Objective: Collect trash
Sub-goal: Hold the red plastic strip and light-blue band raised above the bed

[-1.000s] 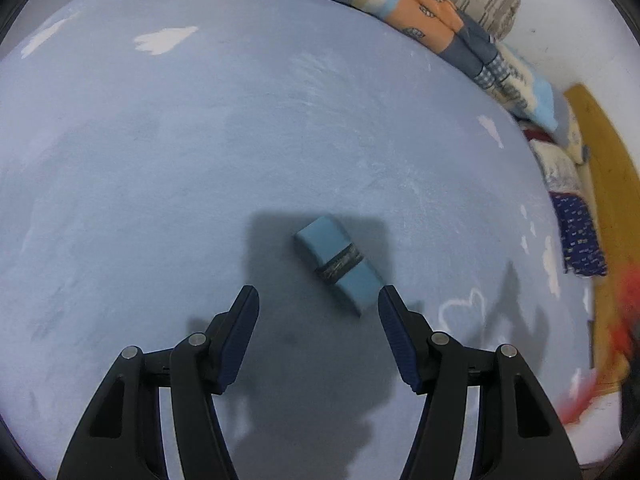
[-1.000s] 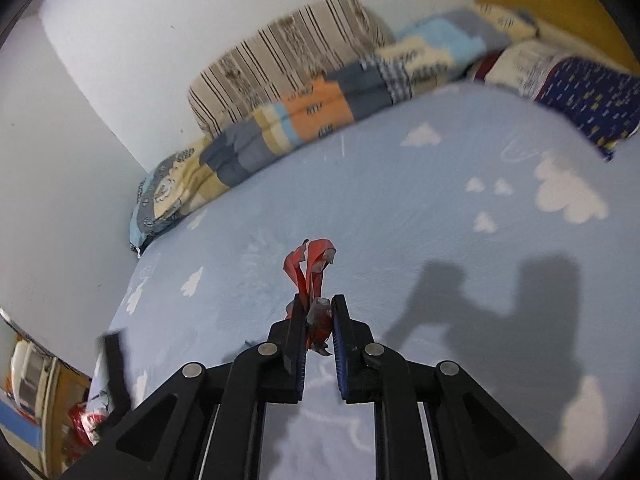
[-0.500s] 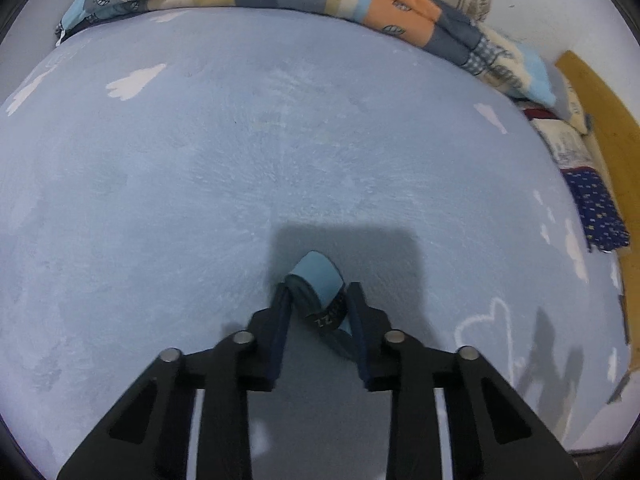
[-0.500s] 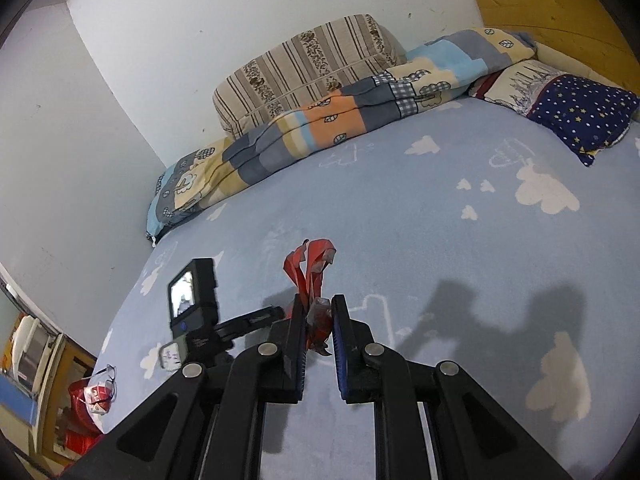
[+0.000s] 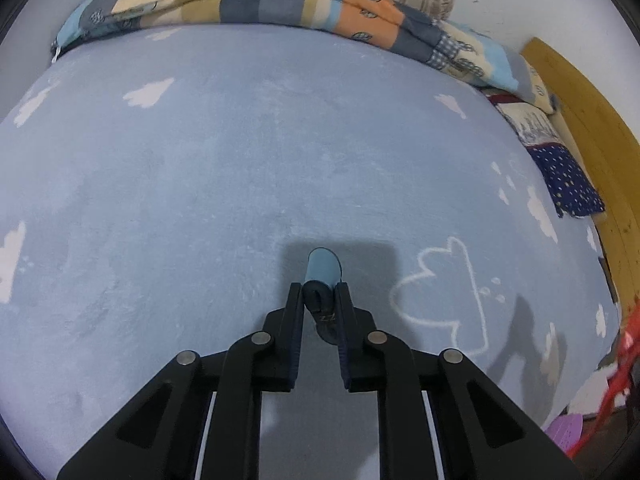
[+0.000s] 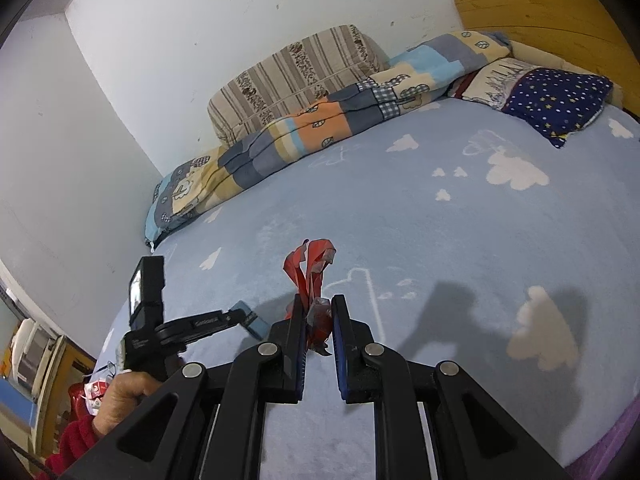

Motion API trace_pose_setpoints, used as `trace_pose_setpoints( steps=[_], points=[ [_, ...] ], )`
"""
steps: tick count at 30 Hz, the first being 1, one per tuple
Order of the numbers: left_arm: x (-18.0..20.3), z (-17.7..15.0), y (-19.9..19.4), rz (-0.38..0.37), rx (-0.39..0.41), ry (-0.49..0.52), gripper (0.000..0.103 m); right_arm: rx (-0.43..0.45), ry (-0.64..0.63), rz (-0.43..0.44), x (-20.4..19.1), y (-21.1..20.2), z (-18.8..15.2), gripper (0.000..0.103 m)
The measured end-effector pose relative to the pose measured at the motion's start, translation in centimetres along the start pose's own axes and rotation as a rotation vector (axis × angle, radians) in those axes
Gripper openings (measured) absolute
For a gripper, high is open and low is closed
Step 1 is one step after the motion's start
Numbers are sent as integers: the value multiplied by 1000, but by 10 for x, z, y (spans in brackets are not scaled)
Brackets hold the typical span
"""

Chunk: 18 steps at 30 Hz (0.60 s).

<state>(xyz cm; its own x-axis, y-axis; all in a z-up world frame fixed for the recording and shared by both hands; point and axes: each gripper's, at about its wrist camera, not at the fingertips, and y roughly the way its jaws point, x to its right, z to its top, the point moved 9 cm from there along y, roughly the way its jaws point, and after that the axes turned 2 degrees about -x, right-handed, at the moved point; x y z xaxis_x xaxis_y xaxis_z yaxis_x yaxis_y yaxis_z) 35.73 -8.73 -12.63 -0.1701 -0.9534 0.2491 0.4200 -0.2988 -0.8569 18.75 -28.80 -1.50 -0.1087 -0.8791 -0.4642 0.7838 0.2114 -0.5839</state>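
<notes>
My left gripper is shut on a light blue packet with a dark band and holds it just above the blue cloud-print bedsheet. The packet's front end sticks out past the fingertips. My right gripper is shut on a crumpled red wrapper, which stands up between the fingers above the sheet. In the right wrist view the left gripper shows at the lower left, held in a hand, with the blue packet in it.
A folded patchwork quilt and a striped pillow lie along the wall at the bed's far side. A star-print pillow lies by the wooden headboard. Red items sit off the bed's right edge.
My left gripper closed on the blue packet one second to half a second ago and has since lifted it slightly off the sheet. The right gripper keeps its hold on the red wrapper.
</notes>
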Motion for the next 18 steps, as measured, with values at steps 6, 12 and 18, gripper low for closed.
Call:
trace_pose_setpoints(
  steps=[6, 12, 18],
  points=[
    [14, -13, -38, -11, 54, 69, 14, 22, 6, -18, 10, -5, 4, 12],
    [29, -32, -95, 19, 201, 152, 14, 39, -46, -33, 3, -7, 6, 12],
    [33, -46, -120, 81, 323, 183, 14, 54, -145, -30, -22, -11, -2, 12]
  ],
)
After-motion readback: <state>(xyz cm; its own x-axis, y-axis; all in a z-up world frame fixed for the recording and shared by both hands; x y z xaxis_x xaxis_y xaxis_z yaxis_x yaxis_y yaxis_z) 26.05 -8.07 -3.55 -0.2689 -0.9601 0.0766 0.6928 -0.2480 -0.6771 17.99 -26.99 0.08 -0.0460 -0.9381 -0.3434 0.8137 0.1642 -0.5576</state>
